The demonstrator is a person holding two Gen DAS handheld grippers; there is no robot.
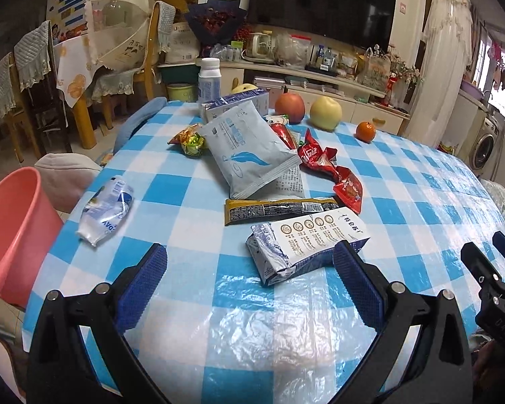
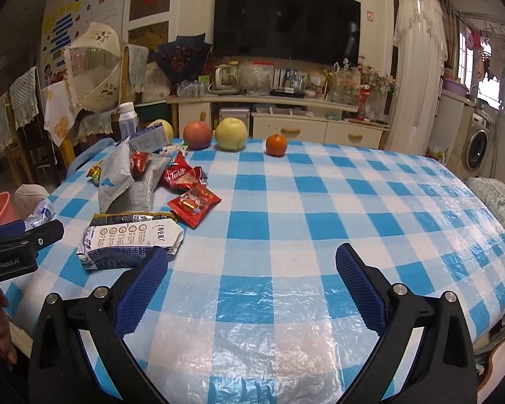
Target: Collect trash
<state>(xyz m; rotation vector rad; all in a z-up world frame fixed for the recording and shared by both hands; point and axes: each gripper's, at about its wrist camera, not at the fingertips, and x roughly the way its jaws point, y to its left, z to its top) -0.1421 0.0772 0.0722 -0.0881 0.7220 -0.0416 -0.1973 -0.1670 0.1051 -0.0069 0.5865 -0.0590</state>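
My left wrist camera is looking forward, low over the checkered table [image 1: 198,303], facing the crushed carton [image 1: 306,245] close ahead. My right one is sitting just beside it, facing the same way; both are sharing that carton [image 2: 128,242] and the television [image 2: 286,20].

Black grippers [image 1: 250,266], ribbed blue pads [image 2: 141,291], silver screws, seemingly "GenRobot.AI" lettering.

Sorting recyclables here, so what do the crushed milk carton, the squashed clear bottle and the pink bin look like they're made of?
Crushed milk carton: printed paperboard, silvery foil-like lining at its torn end.
Squashed clear bottle: thin transparent plastic, creased and see-through.
Pink bin: probably moulded plastic, smooth matte wall.
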